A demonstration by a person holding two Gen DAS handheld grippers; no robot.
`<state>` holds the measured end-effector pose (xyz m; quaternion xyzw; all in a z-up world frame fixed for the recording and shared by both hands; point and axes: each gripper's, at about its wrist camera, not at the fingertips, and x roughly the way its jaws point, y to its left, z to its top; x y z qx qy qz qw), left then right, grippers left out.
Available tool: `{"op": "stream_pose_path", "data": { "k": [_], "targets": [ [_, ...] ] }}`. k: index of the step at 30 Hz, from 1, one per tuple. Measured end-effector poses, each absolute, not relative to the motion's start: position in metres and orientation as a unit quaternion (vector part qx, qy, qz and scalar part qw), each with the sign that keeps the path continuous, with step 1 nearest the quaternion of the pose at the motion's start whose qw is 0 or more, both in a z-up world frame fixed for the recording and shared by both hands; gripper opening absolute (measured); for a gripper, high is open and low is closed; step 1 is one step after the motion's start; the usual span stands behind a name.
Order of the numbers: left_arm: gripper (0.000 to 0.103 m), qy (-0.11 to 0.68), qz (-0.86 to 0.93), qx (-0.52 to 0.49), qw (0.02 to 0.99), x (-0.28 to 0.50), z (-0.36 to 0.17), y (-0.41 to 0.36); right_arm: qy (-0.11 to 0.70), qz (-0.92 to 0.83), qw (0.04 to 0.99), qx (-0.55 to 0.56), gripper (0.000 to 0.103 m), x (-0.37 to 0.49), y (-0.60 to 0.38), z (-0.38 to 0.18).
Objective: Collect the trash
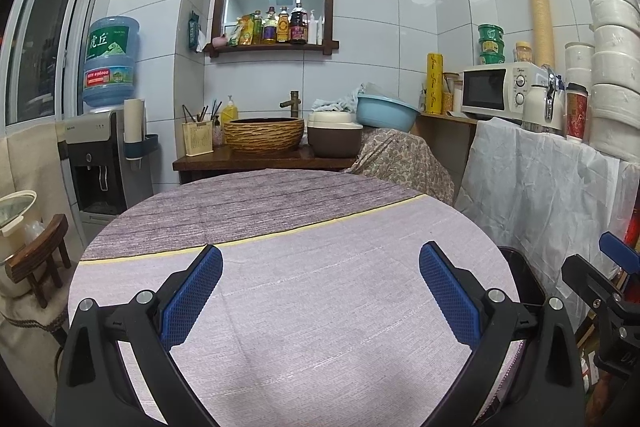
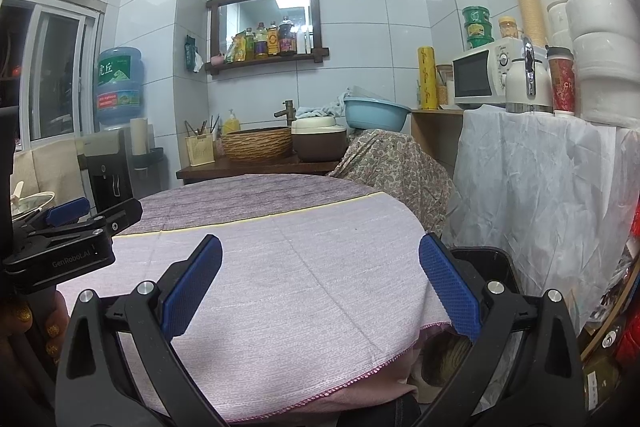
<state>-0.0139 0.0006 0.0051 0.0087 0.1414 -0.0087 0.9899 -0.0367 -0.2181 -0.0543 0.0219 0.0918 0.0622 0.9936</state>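
In the left wrist view, the left gripper [image 1: 320, 259] has its two blue pads wide apart and nothing is between them; it hangs over the round table [image 1: 280, 211] with the lilac cloth and touches nothing. At the right edge a part of the right gripper [image 1: 616, 267] shows, beside a black trash bin [image 1: 520, 279] that stands just next to the table rim. No piece of trash can be made out on the cloth. Behind, I count one blue water bottle [image 1: 110, 61], one microwave [image 1: 500, 93], three green cups [image 1: 491, 45] stacked on it, and one blue basin [image 1: 386, 111].

In the right wrist view, the right gripper [image 2: 320, 259] is also spread wide and holds nothing (its right pad is over the bin). The trash bin [image 2: 488, 259] is low at the right, close to the table edge [image 2: 360, 375]. The left gripper [image 2: 76, 223] appears at the left, seen from the side, so I cannot tell its opening here. One woven bowl [image 2: 258, 143] and one faucet [image 2: 286, 109] stand behind.
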Motion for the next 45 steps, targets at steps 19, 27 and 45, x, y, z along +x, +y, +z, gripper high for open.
{"op": "stream_pose_path", "data": {
  "k": [19,27,45],
  "targets": [
    [0.098,0.150,-0.006,0.005,0.989,-0.0146,0.0044,0.0001,0.094,0.061,0.993,0.024,0.097,-0.0358,-0.2185,-0.0560],
    [0.098,0.151,-0.005,0.005,0.988,-0.0147,0.0044,0.0007,0.097,0.062,0.993,0.022,0.097,-0.0347,-0.2176,-0.0567],
    [0.098,0.155,-0.005,0.005,0.988,-0.0130,0.0034,-0.0010,0.097,0.062,0.993,0.023,0.097,-0.0346,-0.2174,-0.0570]
  ]
}}
